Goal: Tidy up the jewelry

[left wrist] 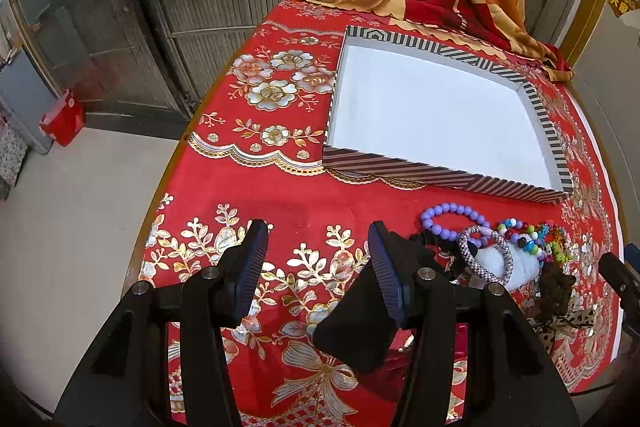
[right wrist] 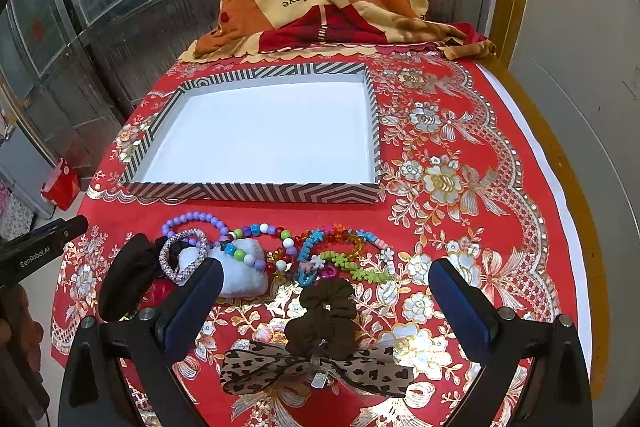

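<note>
Both grippers, left (left wrist: 318, 267) & right (right wrist: 326, 291), gape empty; bracelets (right wrist: 280, 247) overlap, so one grab may drag neighbours, missing box (right wrist: 256, 191).

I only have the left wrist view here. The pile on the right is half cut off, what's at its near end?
Observer: A leopard-print bow lies nearest, with a brown scrunchie just beyond it.
Operator: Is the right gripper holding anything?
Observer: No. The right gripper is open and empty, fingers either side of the scrunchie.
Operator: Anything in the striped tray?
Observer: The striped tray shows only its bare white floor; all the jewelry sits on the red cloth.
</note>
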Motion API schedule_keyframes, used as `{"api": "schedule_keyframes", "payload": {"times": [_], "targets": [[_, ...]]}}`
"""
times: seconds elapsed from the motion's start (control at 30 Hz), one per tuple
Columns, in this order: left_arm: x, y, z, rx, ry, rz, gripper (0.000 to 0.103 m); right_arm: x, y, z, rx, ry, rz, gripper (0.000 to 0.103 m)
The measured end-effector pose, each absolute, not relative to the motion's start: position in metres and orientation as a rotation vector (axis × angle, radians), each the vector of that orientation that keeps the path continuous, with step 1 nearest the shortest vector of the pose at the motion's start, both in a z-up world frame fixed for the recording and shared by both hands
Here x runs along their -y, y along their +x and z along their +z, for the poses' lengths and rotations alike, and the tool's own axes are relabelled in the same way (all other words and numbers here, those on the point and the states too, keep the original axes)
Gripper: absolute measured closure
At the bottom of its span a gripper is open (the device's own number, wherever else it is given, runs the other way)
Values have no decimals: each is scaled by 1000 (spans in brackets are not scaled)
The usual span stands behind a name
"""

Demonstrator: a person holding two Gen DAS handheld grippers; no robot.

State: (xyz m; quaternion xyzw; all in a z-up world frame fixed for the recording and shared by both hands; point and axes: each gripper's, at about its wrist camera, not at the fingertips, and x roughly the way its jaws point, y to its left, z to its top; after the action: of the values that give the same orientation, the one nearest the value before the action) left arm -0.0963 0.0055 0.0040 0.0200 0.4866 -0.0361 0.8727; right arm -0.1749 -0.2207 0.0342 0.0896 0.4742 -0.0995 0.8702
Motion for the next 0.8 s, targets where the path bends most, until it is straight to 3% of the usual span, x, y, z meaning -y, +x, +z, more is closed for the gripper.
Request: {"api": "schedule_keyframes", "payload": {"times": [0.8], "targets": [[-6,-94,2,-1025,43,-83,52,218,-174,32,-1001,180,-202,1]]}}
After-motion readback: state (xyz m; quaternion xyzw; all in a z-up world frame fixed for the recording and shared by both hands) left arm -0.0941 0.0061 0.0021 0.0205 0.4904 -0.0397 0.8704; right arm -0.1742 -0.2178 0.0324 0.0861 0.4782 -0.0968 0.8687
